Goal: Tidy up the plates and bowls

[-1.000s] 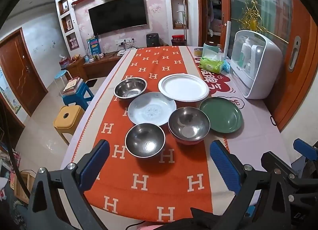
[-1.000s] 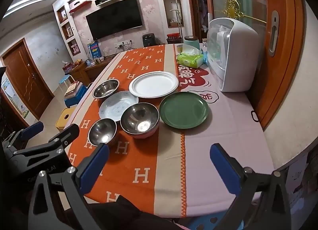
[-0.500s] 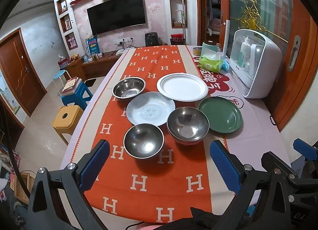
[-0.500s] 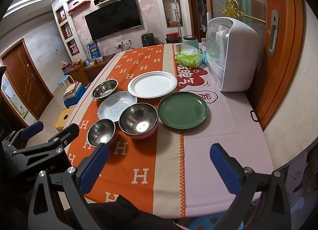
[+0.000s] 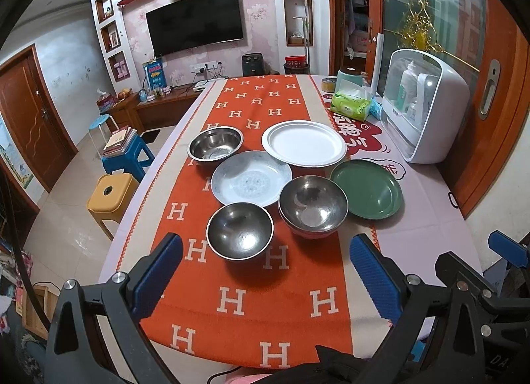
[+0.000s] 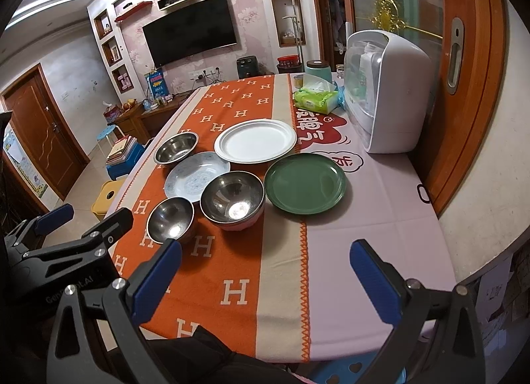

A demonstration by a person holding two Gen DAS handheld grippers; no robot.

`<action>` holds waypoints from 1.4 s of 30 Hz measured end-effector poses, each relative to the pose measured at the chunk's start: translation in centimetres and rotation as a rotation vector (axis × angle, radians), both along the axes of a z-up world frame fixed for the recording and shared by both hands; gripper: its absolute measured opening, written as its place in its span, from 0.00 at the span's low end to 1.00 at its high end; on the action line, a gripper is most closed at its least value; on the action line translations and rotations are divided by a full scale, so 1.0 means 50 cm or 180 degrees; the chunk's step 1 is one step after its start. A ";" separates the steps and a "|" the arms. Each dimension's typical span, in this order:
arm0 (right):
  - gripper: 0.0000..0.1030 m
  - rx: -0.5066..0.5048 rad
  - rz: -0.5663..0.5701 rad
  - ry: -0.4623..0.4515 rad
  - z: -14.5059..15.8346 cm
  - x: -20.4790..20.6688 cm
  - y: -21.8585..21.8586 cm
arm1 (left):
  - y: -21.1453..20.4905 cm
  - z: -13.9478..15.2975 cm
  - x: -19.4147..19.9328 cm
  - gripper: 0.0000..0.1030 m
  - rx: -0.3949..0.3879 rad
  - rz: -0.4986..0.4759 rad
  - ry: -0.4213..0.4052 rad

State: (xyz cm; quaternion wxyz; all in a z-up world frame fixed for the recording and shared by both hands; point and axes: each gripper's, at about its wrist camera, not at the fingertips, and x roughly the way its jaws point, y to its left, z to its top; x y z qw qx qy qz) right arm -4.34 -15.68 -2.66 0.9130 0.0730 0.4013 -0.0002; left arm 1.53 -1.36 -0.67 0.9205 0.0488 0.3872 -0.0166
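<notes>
Nothing is stacked yet: three bowls and three plates lie spread on the bench. Both hand-held grippers, left and right, are wide and empty.

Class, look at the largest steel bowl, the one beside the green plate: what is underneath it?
A pink rim shows beneath the steel bowl, so it seems nested in a pink bowl. Most of that bowl is covered; its depth and contents cannot be seen. The green plate lies beside it.

Even indoor light, sharp focus, glints on steel bowls (fisheye-warped, vignetted corners).
</notes>
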 end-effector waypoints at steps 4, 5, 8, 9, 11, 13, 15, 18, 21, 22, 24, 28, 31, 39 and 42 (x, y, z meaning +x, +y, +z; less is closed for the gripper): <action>0.99 -0.0017 0.0029 -0.0008 0.002 -0.005 0.001 | 0.006 -0.005 -0.015 0.98 -0.0011 0.0004 -0.0005; 0.99 -0.0019 0.0037 -0.0013 0.004 -0.005 -0.003 | 0.006 -0.005 -0.015 0.98 -0.0012 0.0002 -0.0004; 0.99 -0.0013 0.0037 -0.0022 0.002 -0.013 0.003 | 0.007 -0.006 -0.017 0.98 -0.0020 0.0011 -0.0011; 0.99 -0.0011 0.0042 -0.0024 0.002 -0.018 -0.002 | 0.006 -0.007 -0.019 0.98 -0.0029 0.0020 -0.0016; 0.99 -0.0016 0.0049 -0.0027 0.003 -0.017 -0.006 | 0.004 -0.009 -0.025 0.98 -0.0044 0.0032 -0.0027; 0.99 -0.0027 0.0053 -0.0036 0.003 -0.023 -0.006 | 0.000 -0.012 -0.030 0.98 -0.0053 0.0031 -0.0038; 0.99 -0.0047 0.0054 -0.0056 0.009 -0.038 -0.001 | -0.003 -0.014 -0.035 0.98 -0.0056 0.0030 -0.0043; 0.99 -0.0094 0.0053 -0.0090 0.014 -0.042 -0.002 | 0.001 -0.011 -0.042 0.98 -0.0061 0.0040 -0.0032; 0.99 -0.0116 0.0068 -0.0114 0.015 -0.046 0.002 | 0.006 -0.008 -0.064 0.98 -0.0078 0.0048 -0.0020; 0.99 -0.0122 0.0076 -0.0110 0.015 -0.046 0.003 | 0.009 -0.005 -0.070 0.98 -0.0092 0.0048 -0.0014; 0.99 -0.0125 0.0083 -0.0112 0.017 -0.048 0.004 | 0.015 -0.003 -0.074 0.98 -0.0118 0.0041 0.0009; 0.99 -0.0097 0.0070 -0.0110 0.015 -0.049 0.006 | 0.018 -0.005 -0.084 0.98 -0.0107 0.0038 0.0077; 0.99 -0.0071 0.0063 -0.0071 0.012 -0.044 0.006 | 0.024 -0.005 -0.082 0.98 -0.0108 0.0039 0.0142; 0.99 0.0035 -0.0011 -0.0001 0.000 -0.027 -0.007 | 0.028 -0.023 -0.038 0.98 -0.0255 -0.0132 0.0416; 0.99 0.0059 -0.0075 0.0004 0.000 -0.018 -0.015 | 0.033 -0.028 -0.001 0.98 -0.0234 -0.0089 0.0501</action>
